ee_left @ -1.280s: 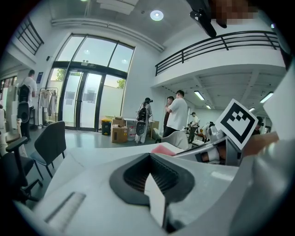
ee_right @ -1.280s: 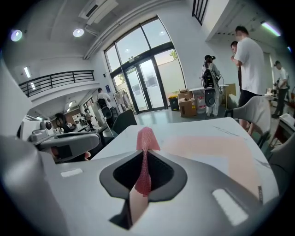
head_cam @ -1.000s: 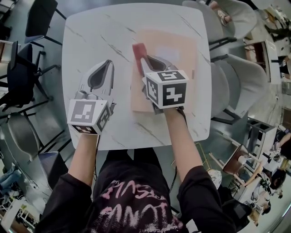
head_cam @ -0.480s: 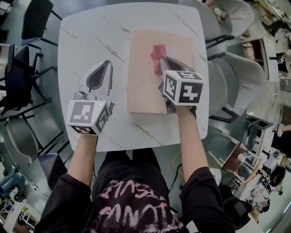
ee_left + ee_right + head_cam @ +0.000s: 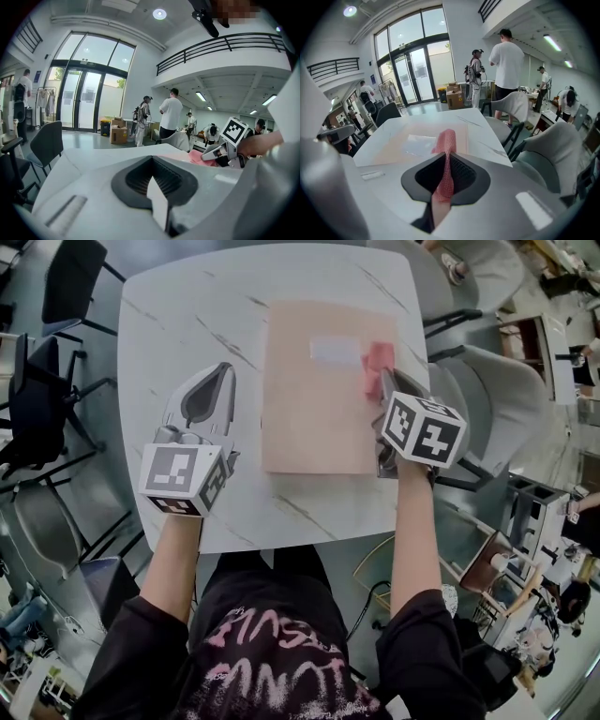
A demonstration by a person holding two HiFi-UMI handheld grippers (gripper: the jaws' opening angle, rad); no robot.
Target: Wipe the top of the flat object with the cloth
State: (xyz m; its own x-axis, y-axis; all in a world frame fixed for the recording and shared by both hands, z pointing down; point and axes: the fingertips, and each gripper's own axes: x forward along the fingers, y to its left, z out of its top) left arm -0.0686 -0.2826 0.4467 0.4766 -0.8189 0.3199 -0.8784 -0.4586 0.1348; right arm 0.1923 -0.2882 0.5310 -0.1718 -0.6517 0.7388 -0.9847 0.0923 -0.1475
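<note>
Pink cloth point(image 5: 378, 357), peach flat object point(image 5: 300, 418) — white table point(image 5: 187, 324), grey veins

A white marble-look table point(image 5: 178, 324) — grey chairs point(image 5: 497, 395) at its right, black chairs point(image 5: 80, 273) left.

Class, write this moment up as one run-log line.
stage: wiping | right gripper: shut on pink cloth, at right edge of tan flat object | left gripper: shut, empty, on white table left of object
</note>
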